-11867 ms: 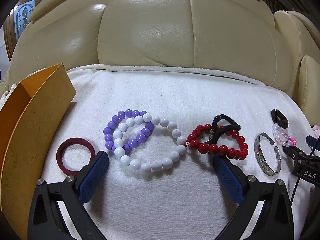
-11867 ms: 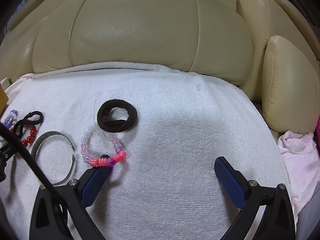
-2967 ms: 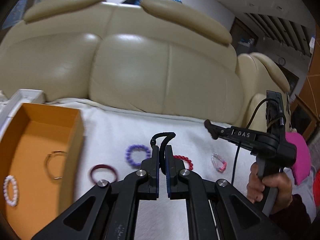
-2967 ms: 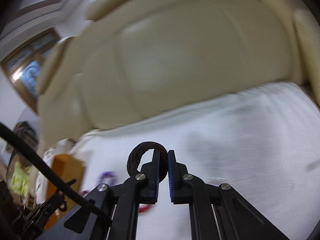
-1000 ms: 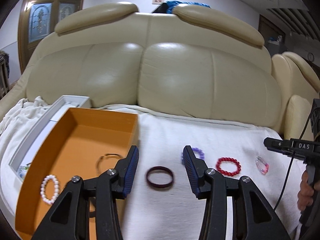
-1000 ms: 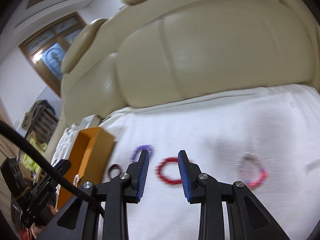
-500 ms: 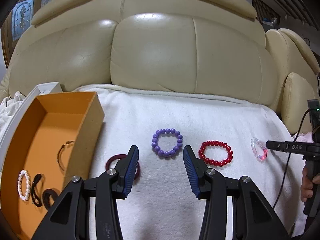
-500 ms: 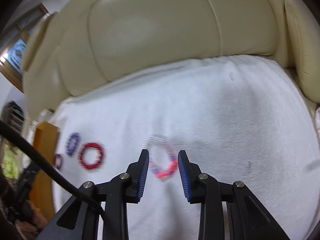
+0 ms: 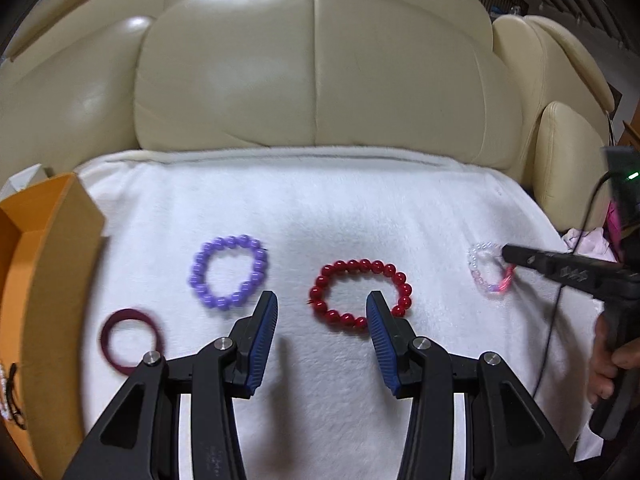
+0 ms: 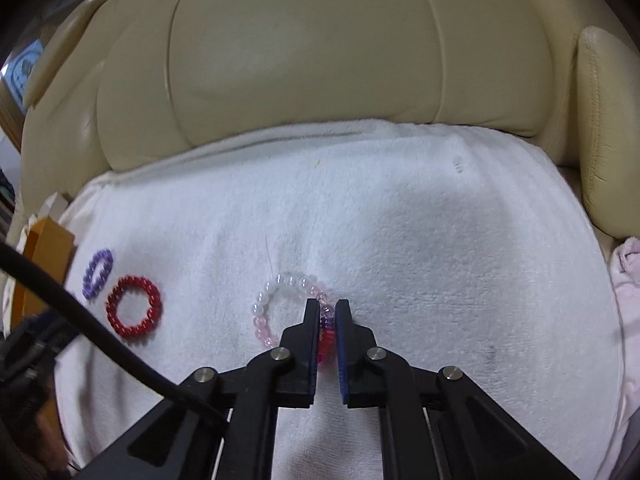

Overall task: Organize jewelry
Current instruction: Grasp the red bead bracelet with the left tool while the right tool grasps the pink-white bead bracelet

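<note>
On the white towel [image 9: 360, 208] lie a red bead bracelet [image 9: 360, 294], a purple bead bracelet [image 9: 229, 271], a dark maroon ring bangle [image 9: 130, 340] and a clear, pink and purple bead bracelet [image 9: 489, 268]. My left gripper [image 9: 322, 312] is open, low over the near edge of the red bracelet. My right gripper [image 10: 327, 310] is shut on the pink and purple side of the clear bead bracelet [image 10: 280, 304], which rests on the towel. The red [image 10: 134, 307] and purple [image 10: 98, 267] bracelets also show in the right wrist view.
An orange box [image 9: 36, 280] stands at the left edge of the towel with white pearls and a dark hair tie just visible inside. The beige leather sofa back [image 9: 312, 80] rises behind. A pink cloth [image 10: 628, 272] lies at the right.
My left gripper moved right and lower, from the purple bracelet toward the red one. My right gripper came down and closed on the clear pink bracelet.
</note>
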Motion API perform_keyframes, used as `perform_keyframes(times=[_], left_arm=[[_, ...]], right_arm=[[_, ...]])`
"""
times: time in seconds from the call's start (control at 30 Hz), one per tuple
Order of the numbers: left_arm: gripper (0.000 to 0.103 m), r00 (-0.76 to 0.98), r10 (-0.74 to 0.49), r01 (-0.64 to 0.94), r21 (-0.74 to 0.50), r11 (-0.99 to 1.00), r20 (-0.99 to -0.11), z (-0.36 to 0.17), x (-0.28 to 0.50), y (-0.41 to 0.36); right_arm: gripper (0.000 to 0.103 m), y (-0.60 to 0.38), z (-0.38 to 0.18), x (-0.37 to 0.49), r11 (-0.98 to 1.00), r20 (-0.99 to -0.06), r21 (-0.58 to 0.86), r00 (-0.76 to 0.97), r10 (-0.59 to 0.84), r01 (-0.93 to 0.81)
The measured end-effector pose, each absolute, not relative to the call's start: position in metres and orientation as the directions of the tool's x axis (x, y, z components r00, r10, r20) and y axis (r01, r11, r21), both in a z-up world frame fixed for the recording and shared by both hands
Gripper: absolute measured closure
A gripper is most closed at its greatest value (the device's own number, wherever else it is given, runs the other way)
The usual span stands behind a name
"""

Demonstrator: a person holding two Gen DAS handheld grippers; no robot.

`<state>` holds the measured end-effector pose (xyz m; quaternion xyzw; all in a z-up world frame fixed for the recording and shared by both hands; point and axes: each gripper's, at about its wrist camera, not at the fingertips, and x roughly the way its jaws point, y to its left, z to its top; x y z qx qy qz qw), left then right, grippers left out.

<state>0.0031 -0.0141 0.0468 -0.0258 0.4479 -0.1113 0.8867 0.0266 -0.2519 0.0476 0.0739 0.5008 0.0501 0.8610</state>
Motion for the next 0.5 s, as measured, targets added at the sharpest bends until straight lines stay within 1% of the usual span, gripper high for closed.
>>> perform_keyframes(times=[0.1, 0.13, 0.2, 0.3, 0.33, 0.5], left_arm=[[0.056, 0.556, -0.239, 0.193, -0.156, 0.969, -0.796, 0.038, 0.010, -0.021], [0.059, 0.554, -0.249, 0.205, -0.160, 0.966, -0.794, 0.036, 0.012, -0.024], [0.076, 0.550, -0.253, 0.226, -0.150, 0.962, -0.796, 0.032, 0.013, -0.029], [0.088, 0.561, -0.244, 0.255, -0.115, 0.960, -0.791, 0.031, 0.011, -0.036], [0.094, 0.563, -0.241, 0.262, -0.106, 0.959, -0.791, 0.031, 0.010, -0.037], [0.094, 0.575, -0.244, 0.264, -0.105, 0.959, -0.781, 0.037, 0.007, -0.035]], right_arm=[[0.094, -0.260, 0.057, 0.027, 0.976, -0.833, 0.220, 0.522, 0.183, 0.009], [0.094, -0.261, 0.058, 0.026, 0.973, -0.828, 0.230, 0.528, 0.190, 0.011], [0.094, -0.260, 0.059, 0.025, 0.970, -0.825, 0.242, 0.529, 0.198, 0.014], [0.094, -0.255, 0.057, 0.024, 0.968, -0.831, 0.250, 0.518, 0.203, 0.023], [0.094, -0.257, 0.057, 0.025, 0.966, -0.831, 0.255, 0.517, 0.206, 0.025], [0.094, -0.256, 0.058, 0.028, 0.950, -0.816, 0.309, 0.522, 0.247, 0.033]])
